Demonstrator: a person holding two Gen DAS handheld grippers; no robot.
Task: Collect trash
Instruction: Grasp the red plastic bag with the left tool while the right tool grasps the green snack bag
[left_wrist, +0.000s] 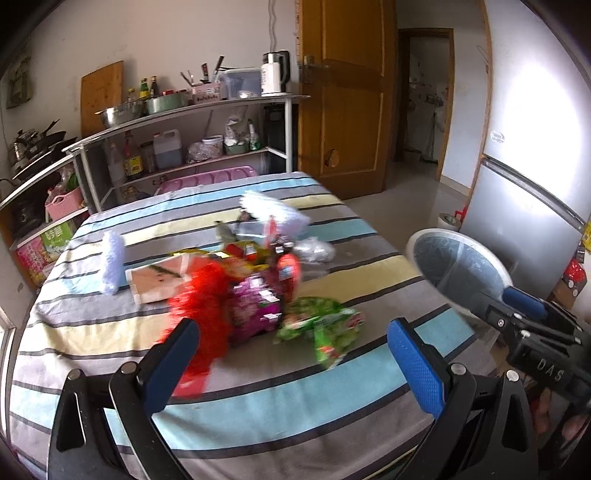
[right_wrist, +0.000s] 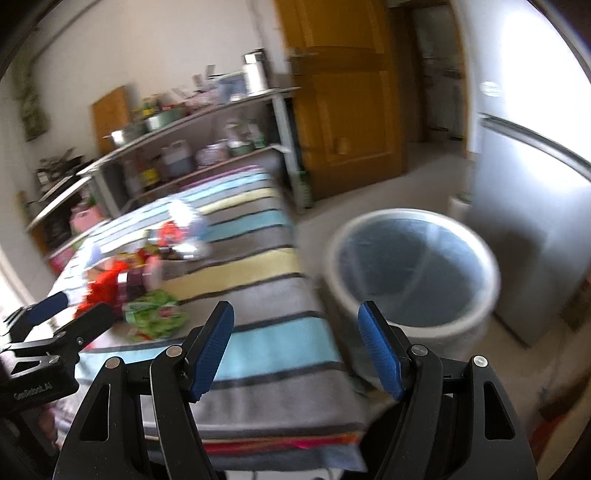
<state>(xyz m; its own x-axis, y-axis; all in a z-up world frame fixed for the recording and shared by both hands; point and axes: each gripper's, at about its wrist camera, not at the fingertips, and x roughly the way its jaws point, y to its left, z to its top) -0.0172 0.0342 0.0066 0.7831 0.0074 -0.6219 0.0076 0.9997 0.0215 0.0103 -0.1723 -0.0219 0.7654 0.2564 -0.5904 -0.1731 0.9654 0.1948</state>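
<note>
A pile of trash lies on the striped table (left_wrist: 258, 391): a red wrapper (left_wrist: 203, 306), a purple wrapper (left_wrist: 255, 306), a green wrapper (left_wrist: 325, 328), a small cardboard box (left_wrist: 159, 282), white tissue (left_wrist: 112, 262) and a clear bag (left_wrist: 314, 249). My left gripper (left_wrist: 295, 365) is open and empty, just in front of the pile. My right gripper (right_wrist: 295, 350) is open and empty over the table's right edge, near the white trash bin (right_wrist: 410, 266). The bin (left_wrist: 458, 262) stands on the floor to the right of the table. The right wrist view is blurred.
Metal shelves (left_wrist: 177, 114) with bottles, pots and a kettle stand behind the table. A wooden door (left_wrist: 347, 92) is at the back. A grey fridge (left_wrist: 535, 199) stands right of the bin. The right gripper (left_wrist: 535, 317) shows at the right edge of the left wrist view.
</note>
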